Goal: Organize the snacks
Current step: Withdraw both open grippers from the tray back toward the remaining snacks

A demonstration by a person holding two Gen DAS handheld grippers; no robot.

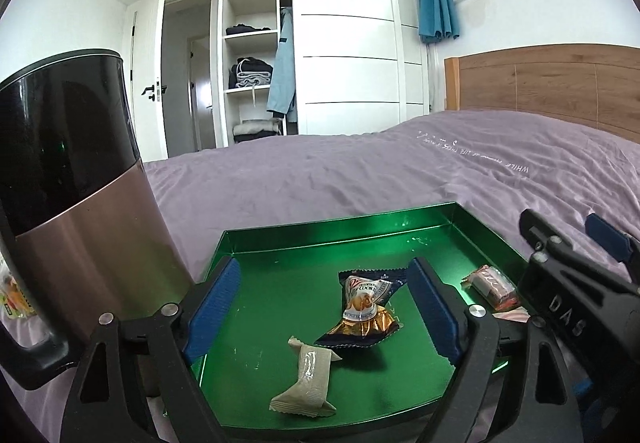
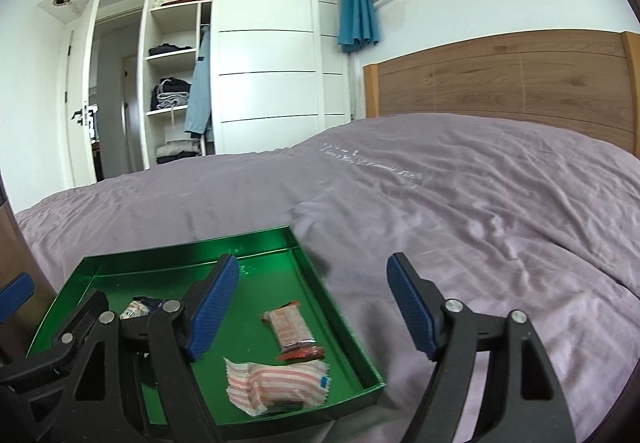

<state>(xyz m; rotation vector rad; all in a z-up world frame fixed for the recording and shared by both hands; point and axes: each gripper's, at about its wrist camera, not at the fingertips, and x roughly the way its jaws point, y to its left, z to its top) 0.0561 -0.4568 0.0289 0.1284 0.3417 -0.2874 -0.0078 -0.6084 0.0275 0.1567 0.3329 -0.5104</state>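
so far left in the left wrist view a tall dark-and-bronze canister crowds the green tray, standing just beside its left wall. the left gripper hangs over the tray with jaws spread, nothing held; under it lie a beige wrapped snack and a cookie packet. only the right wrist view shows the pink striped packet plus the orange bar by the tray's right wall. the right gripper straddles that wall, open and empty, with bare purple bedspread beyond.
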